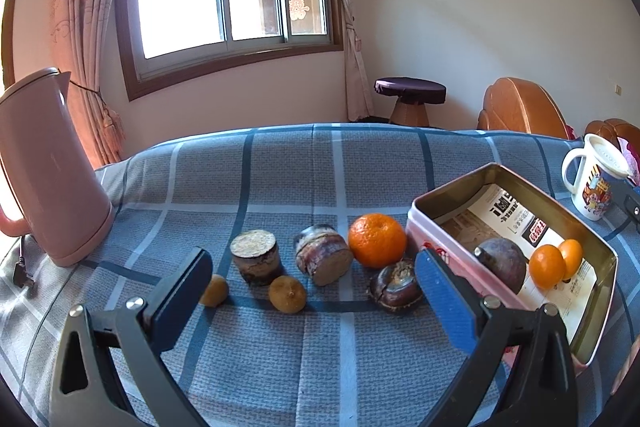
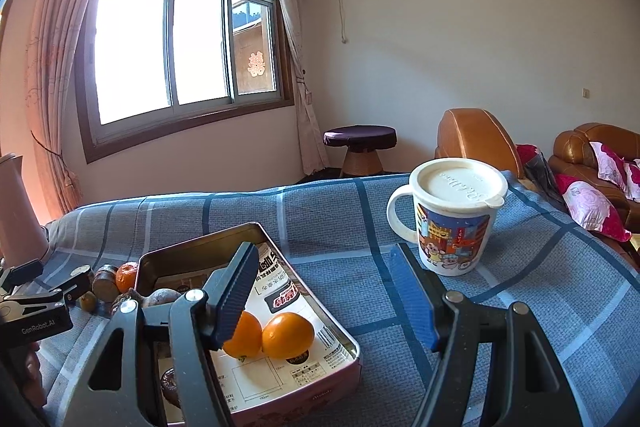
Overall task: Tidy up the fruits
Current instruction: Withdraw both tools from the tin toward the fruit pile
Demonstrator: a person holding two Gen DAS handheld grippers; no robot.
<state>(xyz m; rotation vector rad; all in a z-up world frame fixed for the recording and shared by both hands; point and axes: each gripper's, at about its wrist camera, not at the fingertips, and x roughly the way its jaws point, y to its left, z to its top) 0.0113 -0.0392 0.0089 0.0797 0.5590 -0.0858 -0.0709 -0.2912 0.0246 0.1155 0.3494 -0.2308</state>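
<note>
Left wrist view:
Left gripper [image 1: 312, 279]: jaws spread wide, empty, above the plaid cloth [image 1: 280, 347].
Loose fruit: large orange [image 1: 377, 240], two cut stem pieces [image 1: 256, 257], dark chestnut-like fruit [image 1: 396, 285], small yellow fruit [image 1: 287, 294], all just beyond the fingertips.
Tin [image 1: 520, 227]: right of the gripper, held two small oranges [image 1: 547, 266].

Right wrist view:
Right gripper [image 2: 324, 291]: jaws spread, empty, beside the tin's right wall.
Mug [image 2: 456, 215]: lidded, beyond the right finger.

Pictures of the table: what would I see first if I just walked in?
Probably the bright orange on the blue checked cloth, just left of the open tin box, where two smaller oranges already lie on printed paper. Next, the big pink kettle at the far left and the cartoon mug with its white lid on the right. Both grippers hang open and empty.
</note>
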